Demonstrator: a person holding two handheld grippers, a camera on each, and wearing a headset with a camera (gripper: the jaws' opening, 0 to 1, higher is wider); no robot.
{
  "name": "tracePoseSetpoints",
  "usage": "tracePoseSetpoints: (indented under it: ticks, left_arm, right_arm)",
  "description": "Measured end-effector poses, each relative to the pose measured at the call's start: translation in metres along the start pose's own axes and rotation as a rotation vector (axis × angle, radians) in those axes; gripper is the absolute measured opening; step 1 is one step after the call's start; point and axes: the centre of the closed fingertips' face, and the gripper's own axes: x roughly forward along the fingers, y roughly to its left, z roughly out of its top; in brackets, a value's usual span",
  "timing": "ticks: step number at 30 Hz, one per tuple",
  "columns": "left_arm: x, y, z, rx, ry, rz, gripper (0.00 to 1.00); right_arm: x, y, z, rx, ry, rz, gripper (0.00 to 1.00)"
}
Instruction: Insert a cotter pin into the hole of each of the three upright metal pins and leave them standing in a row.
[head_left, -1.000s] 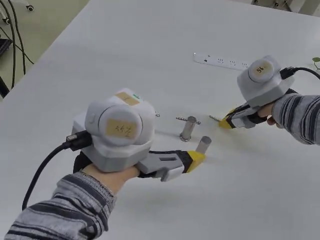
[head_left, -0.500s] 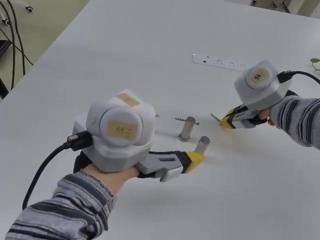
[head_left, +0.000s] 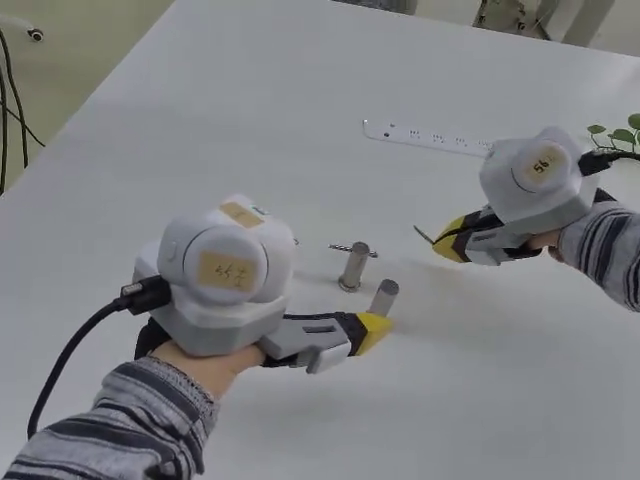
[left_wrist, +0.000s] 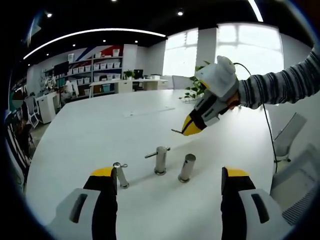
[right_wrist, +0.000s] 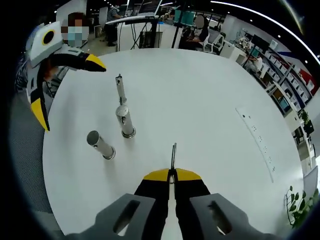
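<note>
Three upright metal pins stand in a row in the left gripper view. The left pin (left_wrist: 120, 176) carries a cotter pin's loop at its top. A cotter pin sticks sideways through the middle pin (left_wrist: 160, 161) (head_left: 352, 266). The right pin (left_wrist: 186, 168) (head_left: 383, 297) is bare. My left gripper (left_wrist: 170, 174) (head_left: 362, 334) is open and low on the table, just short of the row. To the right of the row my right gripper (right_wrist: 171, 173) (head_left: 447, 243) is shut on a cotter pin (right_wrist: 173, 154) (head_left: 424, 235), which points toward the pins.
A white power strip (head_left: 425, 137) lies on the white table (head_left: 250, 110) beyond the pins. A green plant (head_left: 620, 133) shows at the far right edge. Office shelves and desks stand well behind the table.
The head camera has shifted. My right gripper, still shut on the cotter pin, has drawn slightly farther right from the pins. The left gripper and the pins have kept their places.
</note>
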Motion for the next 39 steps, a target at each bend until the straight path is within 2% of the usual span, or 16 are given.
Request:
tracePoseSetpoints:
  ticks: [8,10,11,14,19,23,29,32,39]
  left_arm:
    - [0.002,-0.008,0.004,-0.028,-0.024,-0.037,0.77]
    - [0.002,-0.010,0.002,-0.037,-0.015,-0.045,0.74]
    - [0.002,-0.011,0.000,-0.040,-0.009,-0.052,0.73]
    - [0.003,-0.014,0.000,-0.048,-0.011,-0.067,0.71]
    - [0.004,-0.022,-0.001,-0.069,-0.011,-0.106,0.66]
    - [0.004,-0.029,0.001,-0.085,-0.022,-0.140,0.59]
    - [0.004,-0.039,0.001,-0.140,-0.030,-0.195,0.45]
    - [0.004,-0.044,0.002,-0.188,-0.042,-0.228,0.38]
    - [0.003,-0.049,0.001,-0.278,-0.047,-0.266,0.26]
  right_arm:
    - [-0.021,0.021,0.009,-0.062,-0.055,0.004,0.00]
    - [-0.024,0.029,0.011,-0.098,-0.069,0.012,0.00]
    - [-0.026,0.037,0.013,-0.143,-0.080,0.030,0.00]
    - [-0.029,0.051,0.013,-0.148,-0.082,0.043,0.00]
    - [-0.032,0.072,0.015,-0.229,-0.082,0.054,0.00]
    - [-0.031,0.083,0.016,-0.260,-0.096,0.077,0.00]
    - [-0.031,0.100,0.017,-0.317,-0.102,0.094,0.00]
    - [-0.033,0.110,0.020,-0.349,-0.118,0.103,0.00]
    - [-0.038,0.122,0.026,-0.409,-0.134,0.098,0.00]
